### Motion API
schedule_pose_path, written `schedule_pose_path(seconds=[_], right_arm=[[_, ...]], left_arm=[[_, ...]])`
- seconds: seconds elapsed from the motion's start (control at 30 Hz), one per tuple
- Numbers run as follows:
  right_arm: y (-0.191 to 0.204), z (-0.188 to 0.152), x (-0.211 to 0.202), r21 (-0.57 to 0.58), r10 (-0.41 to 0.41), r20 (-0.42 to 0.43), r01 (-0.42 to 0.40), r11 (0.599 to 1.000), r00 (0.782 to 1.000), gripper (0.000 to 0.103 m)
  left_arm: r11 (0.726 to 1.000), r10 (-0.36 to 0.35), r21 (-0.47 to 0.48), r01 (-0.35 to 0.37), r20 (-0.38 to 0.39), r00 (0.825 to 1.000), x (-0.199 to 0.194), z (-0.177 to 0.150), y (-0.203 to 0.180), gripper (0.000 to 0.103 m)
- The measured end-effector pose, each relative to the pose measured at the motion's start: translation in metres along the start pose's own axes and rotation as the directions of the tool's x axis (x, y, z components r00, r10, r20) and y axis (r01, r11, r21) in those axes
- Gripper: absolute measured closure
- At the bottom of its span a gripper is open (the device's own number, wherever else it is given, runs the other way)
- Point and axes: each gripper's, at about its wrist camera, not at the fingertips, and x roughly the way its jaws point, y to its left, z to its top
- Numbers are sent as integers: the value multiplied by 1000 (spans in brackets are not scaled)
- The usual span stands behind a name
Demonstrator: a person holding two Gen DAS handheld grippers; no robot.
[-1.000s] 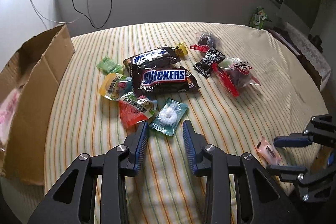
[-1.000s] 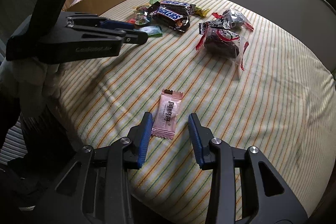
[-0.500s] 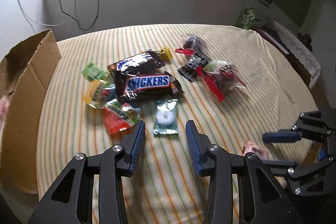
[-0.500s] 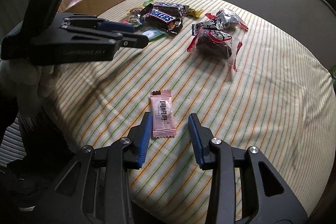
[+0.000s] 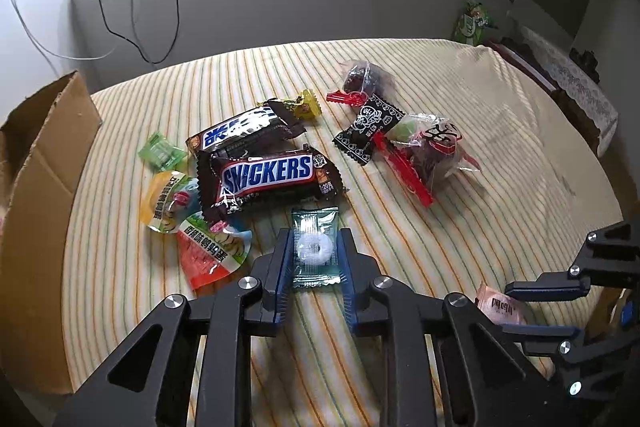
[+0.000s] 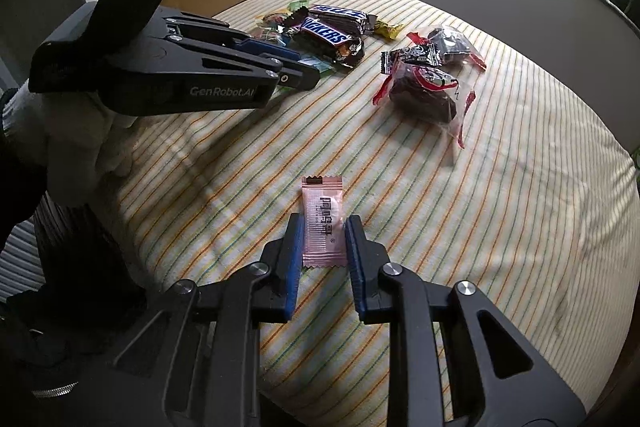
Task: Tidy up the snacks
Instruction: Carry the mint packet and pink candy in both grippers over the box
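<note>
Both grippers advanced since a second ago: each wrapper, then lying just ahead of the fingertips, now sits between the blue pads, and the jaws have narrowed.

Item 1, left gripper (image 5: 315, 254): jaws straddle the teal mint packet (image 5: 315, 247), pads at or against its long edges; whether they are actually pressing cannot be told. Packet lies flat on the striped cloth (image 5: 460, 227), near side of the snack pile, so a low side-on pinch is likely the only way to lift it.

Item 2, right gripper (image 6: 323, 241): jaws flank the pink wrapper (image 6: 322, 223), which lies alone on the near part of the cloth, well apart from the pile; pads close beside its edges, firm grip not confirmed.

Item 3, pile, centre of cloth: Snickers bar (image 5: 269, 175) overlapping a second chocolate bar (image 5: 240, 129); jelly cups (image 5: 176, 205) and green candy (image 5: 160, 153) to its left; yellow candy (image 5: 306, 103) far side; red-trimmed clear bags (image 5: 424, 151) to the right.

Item 4, cardboard box (image 5: 36, 195): far left edge, open, probable destination.

Judgement: paired pick in hand, sorting barely begun
</note>
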Motion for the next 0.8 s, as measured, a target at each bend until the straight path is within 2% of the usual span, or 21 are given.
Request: schedule_pose_path(seconds=[0.23, 0.47, 0.8], right_arm=[[-1, 4, -3, 13, 8, 14, -9, 1000, 1000, 81], [3, 18, -10, 10, 13, 43, -13, 1000, 999, 81], [13, 74, -20, -24, 21, 127, -18, 1000, 992, 81]], left_arm=[[999, -12, -30, 13, 22, 1000, -12, -3, 5, 84], [998, -4, -62, 9, 81, 997, -38, -1, 17, 84], [990, 65, -135, -43, 163, 985, -80, 1, 58, 84]])
